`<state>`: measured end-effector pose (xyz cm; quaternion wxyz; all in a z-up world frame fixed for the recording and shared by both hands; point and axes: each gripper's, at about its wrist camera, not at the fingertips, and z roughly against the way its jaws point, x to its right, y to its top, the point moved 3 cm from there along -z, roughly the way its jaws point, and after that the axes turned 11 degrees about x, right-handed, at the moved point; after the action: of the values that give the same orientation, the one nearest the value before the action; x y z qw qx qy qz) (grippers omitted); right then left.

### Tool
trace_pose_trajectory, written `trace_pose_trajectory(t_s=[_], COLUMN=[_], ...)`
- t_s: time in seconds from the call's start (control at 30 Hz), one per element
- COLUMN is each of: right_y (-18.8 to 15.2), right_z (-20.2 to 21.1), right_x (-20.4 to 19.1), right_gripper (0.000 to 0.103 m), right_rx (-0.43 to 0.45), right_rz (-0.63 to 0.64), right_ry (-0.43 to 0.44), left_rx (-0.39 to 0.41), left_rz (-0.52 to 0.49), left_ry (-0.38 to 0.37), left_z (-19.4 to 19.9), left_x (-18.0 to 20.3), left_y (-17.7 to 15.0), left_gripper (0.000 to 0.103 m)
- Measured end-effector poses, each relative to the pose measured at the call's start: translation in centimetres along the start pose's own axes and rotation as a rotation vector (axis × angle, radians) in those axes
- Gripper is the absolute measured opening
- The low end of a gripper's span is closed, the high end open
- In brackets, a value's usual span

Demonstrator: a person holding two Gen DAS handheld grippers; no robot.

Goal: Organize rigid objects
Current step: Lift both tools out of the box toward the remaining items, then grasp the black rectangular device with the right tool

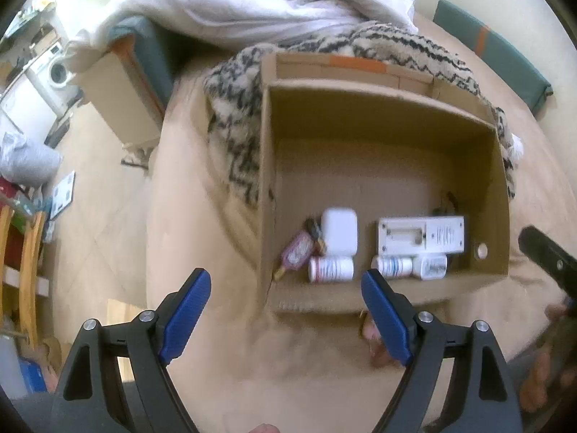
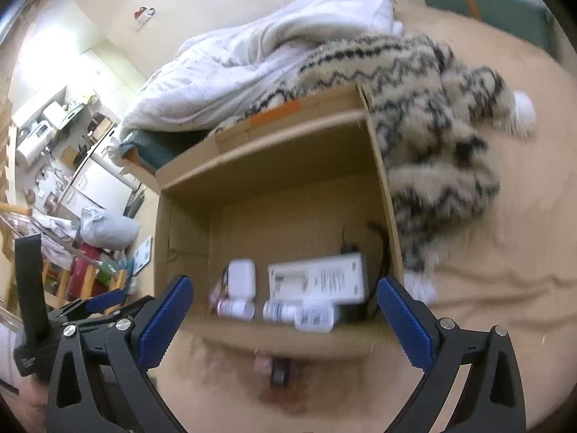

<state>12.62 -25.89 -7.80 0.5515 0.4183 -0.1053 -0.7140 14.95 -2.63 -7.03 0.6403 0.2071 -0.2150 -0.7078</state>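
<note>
An open cardboard box (image 1: pixel 378 108) (image 2: pixel 267 166) stands on a beige bed cover. On its floor, along the near wall, lie a white case (image 1: pixel 339 231) (image 2: pixel 242 277), a pink sanitizer bottle (image 1: pixel 297 250), a white pill bottle (image 1: pixel 331 269) (image 2: pixel 236 309), a second small bottle (image 1: pixel 392 265) (image 2: pixel 279 311), a clear-labelled bottle (image 1: pixel 432 267) (image 2: pixel 314 318) and a flat white device (image 1: pixel 420 235) (image 2: pixel 317 279). My left gripper (image 1: pixel 286 281) hovers open over the box's near left corner, nothing between its fingers. My right gripper (image 2: pixel 285 290) hangs open above the near wall, empty.
A patterned fleece blanket (image 1: pixel 234 108) (image 2: pixel 443 115) and a white duvet (image 1: pixel 252 3) (image 2: pixel 252 57) lie behind and beside the box. A small pinkish item (image 2: pixel 274 366) lies on the cover before the box. The right tool's black arm (image 1: pixel 548 252) shows at the right edge. Clutter covers the floor at left.
</note>
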Motion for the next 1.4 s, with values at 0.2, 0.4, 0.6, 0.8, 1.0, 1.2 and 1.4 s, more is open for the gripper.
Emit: trace_pose_trajectory(t_s=[0.2,0.4,0.6,0.8,1.0,1.2,1.4], right_y=[-3.1,-6.5,-9.1,-9.6,-10.5,-11.0,-10.9], right_z=[0.9,-1.4,-5.4,-9.4,-11.5,-10.5,-6.9], right_x=[0.5,2.3,1.4,-1.4,-3.4,-4.1,-3.2], right_gripper=[0.103,0.103,0.057,0.050,0.044,0.020,0.020], right_rx=[-0.050,-0.195,-0.344,-0.393,-0.419,-0.422,-0.400], right_rz=[-0.039,-0.219,-0.172,-0.003,0.166,0.227,0.195], right_ry=[-0.006,0.024,-0.024,-0.096,-0.176,-0.158,-0.110], left_rx=[-0.032,-0.053,-0.084,-0.114,-0.130,-0.135,-0.146], left_rz=[0.027,0.071,0.138,0.160,0.187,0.187,0.175], left_ry=[0.014,0.018,-0.018,-0.035,-0.056,-0.068,-0.047], left_z=[0.7,0.9,0.9,0.5,0.4,0.3,-0.3], left_x=[-0.9,-2.0,-2.4,-2.5,-2.5,-2.2,-2.2], left_y=[-2.0,-3.4,-3.8,-3.9,-3.9,-3.8,-4.2], left_gripper=[0.084,0.084,0.084,0.084,0.084,0.084,0.084])
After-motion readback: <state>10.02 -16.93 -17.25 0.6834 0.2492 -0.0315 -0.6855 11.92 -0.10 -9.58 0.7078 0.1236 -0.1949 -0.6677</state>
